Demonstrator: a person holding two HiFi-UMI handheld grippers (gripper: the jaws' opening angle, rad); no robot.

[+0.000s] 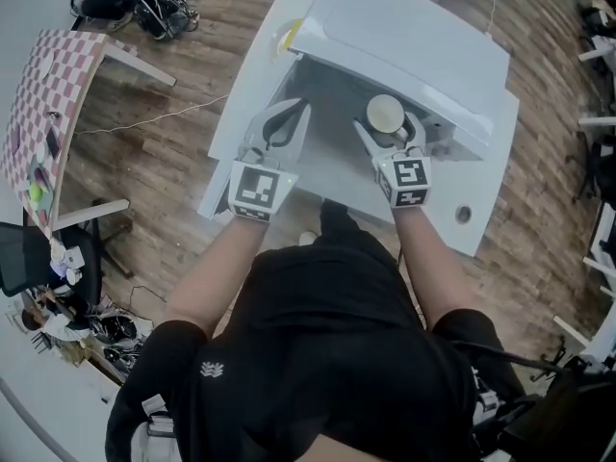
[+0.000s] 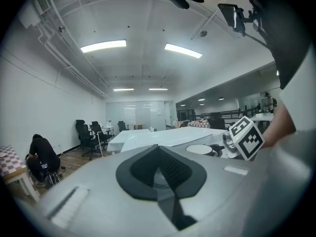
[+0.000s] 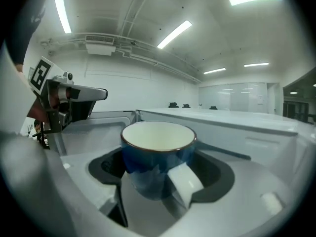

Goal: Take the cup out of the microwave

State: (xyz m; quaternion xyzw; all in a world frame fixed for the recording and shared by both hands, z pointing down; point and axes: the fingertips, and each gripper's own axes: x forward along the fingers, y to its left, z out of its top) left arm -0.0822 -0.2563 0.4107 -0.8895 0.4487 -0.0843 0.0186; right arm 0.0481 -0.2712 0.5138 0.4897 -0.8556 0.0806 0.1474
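Jaws on the right gripper (image 3: 159, 180) were clamped against the two sides of the cup (image 3: 157, 154), a round, glossy mug with a deep blue outside, a thin dark rim and a smooth cream inside. Its broad white handle (image 3: 185, 181) pointed back toward the gripper. I could see nothing in the cup.

From above, the cup (image 1: 385, 114) sat upright in that gripper (image 1: 388, 135) at the mouth of the microwave (image 1: 414, 46), a boxy white appliance with a flat, matte top and a grey cavity. I couldn't tell whether its base touched anything.

Just beside it, the left gripper (image 1: 296, 112) reached toward the same opening. Its ribbed dark pads were pressed together, with nothing between them. Each gripper carried a cube with black-and-white square markers (image 1: 262, 189).

The microwave stood on a smooth white worktop (image 1: 258, 65), and wood-plank floor (image 1: 164, 147) lay around it.
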